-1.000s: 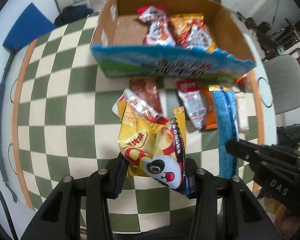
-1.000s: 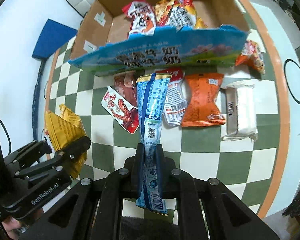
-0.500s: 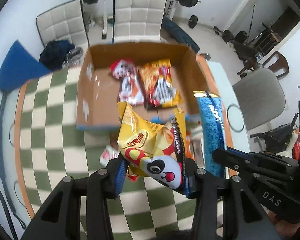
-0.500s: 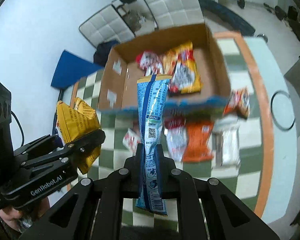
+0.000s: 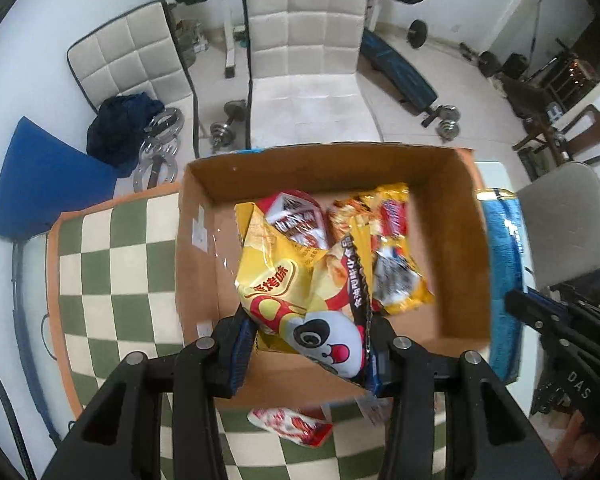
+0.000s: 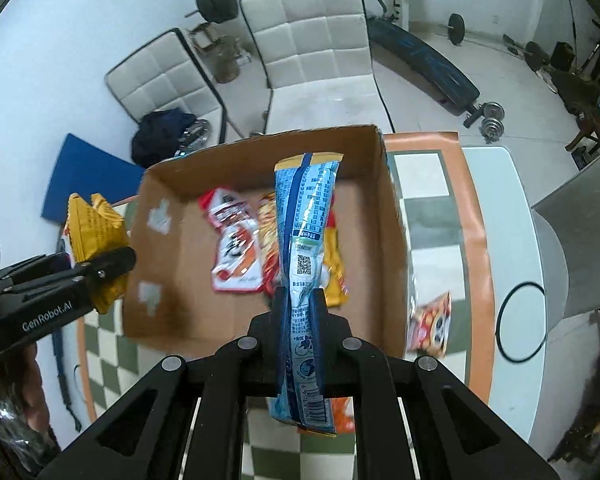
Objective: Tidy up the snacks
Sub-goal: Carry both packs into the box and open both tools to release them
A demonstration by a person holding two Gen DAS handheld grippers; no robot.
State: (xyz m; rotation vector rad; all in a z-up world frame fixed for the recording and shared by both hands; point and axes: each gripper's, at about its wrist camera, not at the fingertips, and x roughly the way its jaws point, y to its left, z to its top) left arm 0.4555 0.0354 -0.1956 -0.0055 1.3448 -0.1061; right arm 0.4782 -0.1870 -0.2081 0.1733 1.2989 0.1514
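My left gripper [image 5: 310, 344] is shut on a yellow panda chip bag [image 5: 300, 288] and holds it over the near part of the open cardboard box [image 5: 204, 264]. My right gripper [image 6: 300, 312] is shut on a long blue snack packet [image 6: 304, 240], held upright above the box [image 6: 392, 216]. Inside the box lie a red-and-white packet [image 6: 232, 248] and a yellow-orange bag [image 5: 396, 264]. The left gripper with its yellow bag [image 6: 92, 232] shows at the left of the right wrist view; the right gripper with the blue packet [image 5: 504, 264] shows at the right of the left wrist view.
The box stands on a green-and-white checked tablecloth [image 5: 112, 280]. Loose snacks lie near the box: a red-and-white packet [image 5: 292, 426], a red panda packet [image 6: 430, 324] and an orange packet [image 6: 342, 420]. White chairs [image 5: 304, 60] and gym weights stand beyond the table.
Both grippers have risen and moved forward over the box with their snacks. The loose snacks on the cloth have dropped to the bottom of the views.
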